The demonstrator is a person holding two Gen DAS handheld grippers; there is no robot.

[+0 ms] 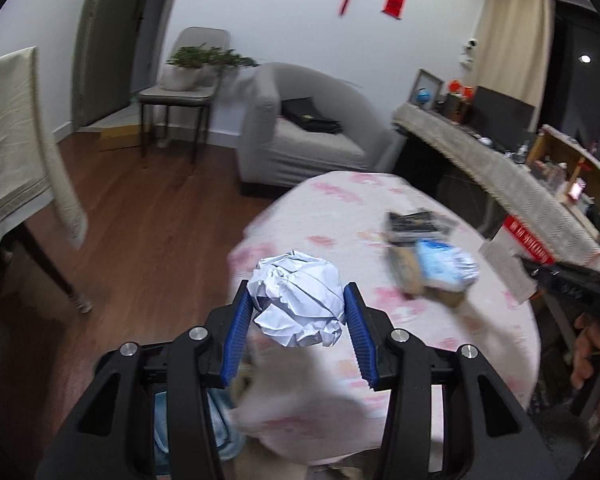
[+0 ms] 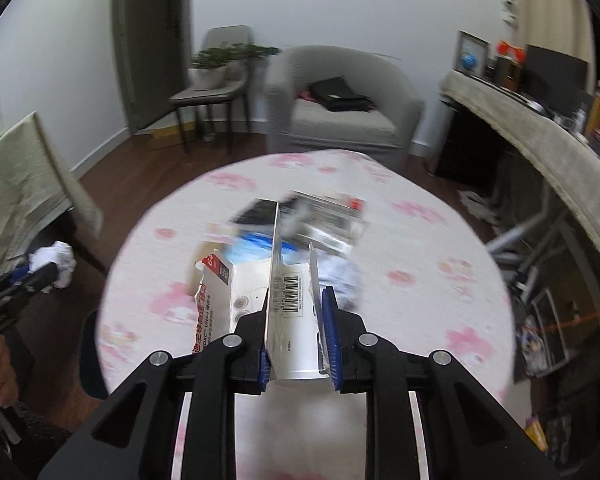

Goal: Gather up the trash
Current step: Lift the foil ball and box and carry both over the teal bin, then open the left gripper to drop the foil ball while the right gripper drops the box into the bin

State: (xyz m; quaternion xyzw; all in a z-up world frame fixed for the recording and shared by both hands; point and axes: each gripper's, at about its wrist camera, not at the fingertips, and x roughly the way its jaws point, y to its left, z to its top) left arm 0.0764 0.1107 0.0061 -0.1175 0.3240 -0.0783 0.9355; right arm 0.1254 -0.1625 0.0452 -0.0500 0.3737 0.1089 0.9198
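My left gripper (image 1: 298, 300) is shut on a crumpled white paper ball (image 1: 298, 302) and holds it over the left edge of the round table (image 1: 340, 216) with the pink-patterned cloth. My right gripper (image 2: 296, 308) is shut on a torn white cardboard box (image 2: 288, 304) with a barcode, held above the table (image 2: 420, 280). More trash lies on the table: a blue-and-white packet (image 1: 444, 266), a brown item (image 1: 406, 274) and a dark package (image 1: 416, 224). In the right wrist view the left gripper with its paper ball (image 2: 56, 264) shows at the far left.
A grey armchair (image 1: 300, 128) with a black bag stands beyond the table. A chair with a potted plant (image 1: 188, 68) is by the door. A cloth-covered table (image 1: 16, 152) is on the left, a long covered counter (image 1: 500, 164) on the right. The floor is wood.
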